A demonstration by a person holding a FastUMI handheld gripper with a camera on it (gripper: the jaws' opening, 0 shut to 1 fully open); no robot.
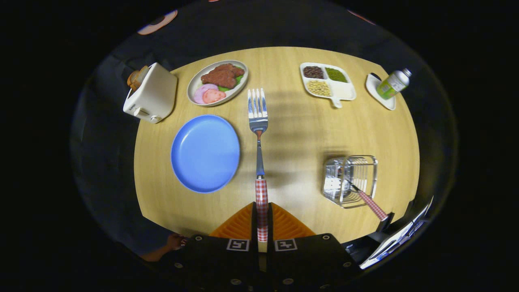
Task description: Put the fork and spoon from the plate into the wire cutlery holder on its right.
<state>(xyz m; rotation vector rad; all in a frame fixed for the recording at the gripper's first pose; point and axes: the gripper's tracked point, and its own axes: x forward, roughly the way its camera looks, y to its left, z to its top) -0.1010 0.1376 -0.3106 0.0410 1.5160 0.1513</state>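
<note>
Gripper view looked down on a round wooden surface, and we saw the tongs pinching the fork by its red-and-white checked handle, both orange fingers pressed against it. The fork pointed straight ahead of the fingers, tines up and away from us, hanging above the bare wood between the blue plate and the wire cutlery holder.

We found the plate bare, lying just left of the fork's shaft. The holder stood well to the right of the fork, near the surface's near edge. The spoon already sat in it, bowl down inside the wires and checked handle leaning out toward the near right rim.

Beyond the fork tines, we noted an oval dish of meat and ham slices, a white toaster with bread in it at the far left edge, a white divided tray of beans and grains, and a green-labelled bottle leaning on a small white dish at the far right edge. Its label was too small for us to read, and so was any marking on the toaster.

Open wood stretched between the fork and the holder, with room also ahead of the holder toward the tray.
</note>
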